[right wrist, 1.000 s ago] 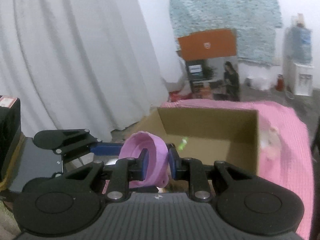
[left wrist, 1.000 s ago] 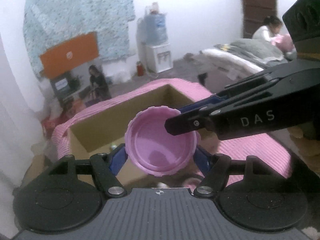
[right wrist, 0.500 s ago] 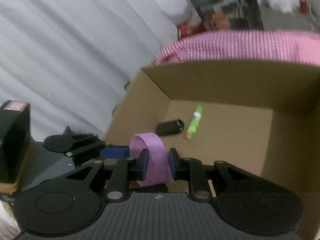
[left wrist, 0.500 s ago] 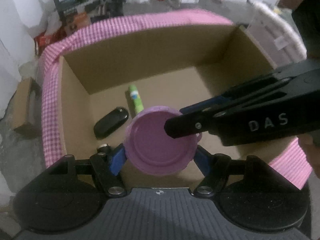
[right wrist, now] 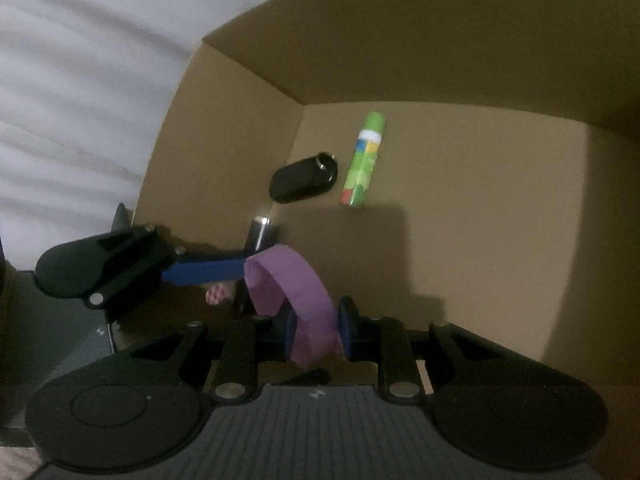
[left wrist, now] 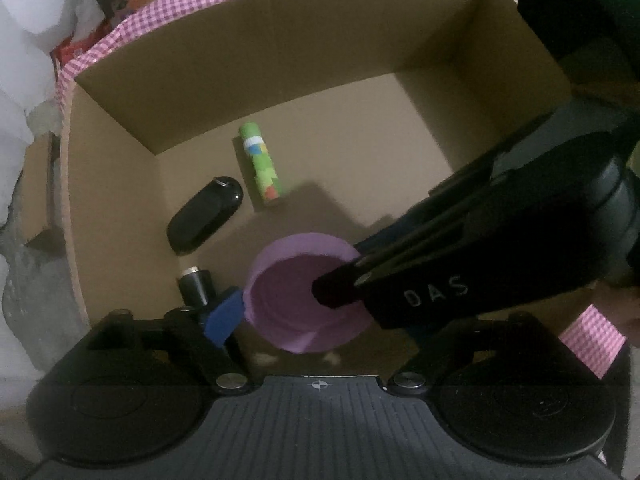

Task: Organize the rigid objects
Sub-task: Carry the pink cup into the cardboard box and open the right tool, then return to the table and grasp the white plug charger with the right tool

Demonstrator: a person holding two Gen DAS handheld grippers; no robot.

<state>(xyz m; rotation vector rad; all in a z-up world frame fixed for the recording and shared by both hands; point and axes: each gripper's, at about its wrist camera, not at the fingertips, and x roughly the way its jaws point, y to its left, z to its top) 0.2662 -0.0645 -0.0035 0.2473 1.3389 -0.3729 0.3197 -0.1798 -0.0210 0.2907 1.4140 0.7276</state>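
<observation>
A round pink plastic lid (left wrist: 296, 304) hangs inside an open cardboard box (left wrist: 280, 80), just above its floor. My right gripper (right wrist: 317, 330) is shut on the lid's rim (right wrist: 296, 288) and also shows from the right in the left wrist view (left wrist: 336, 292). My left gripper (left wrist: 308, 316) stands open around the lid; its blue left fingertip (left wrist: 224, 314) is beside the lid's edge, and its right finger is hidden behind the right gripper. It also shows in the right wrist view (right wrist: 208, 272).
On the box floor lie a green tube (left wrist: 262, 164), a black oval case (left wrist: 204, 216) and a small black cylinder (left wrist: 195, 290) near the left wall. The box stands on pink checked cloth (left wrist: 592, 340). White curtain (right wrist: 80, 100) hangs left of the box.
Both grippers have tipped down and lowered the lid from above the box rim deep into the box. The left fingers, closed against the lid before, have opened.
</observation>
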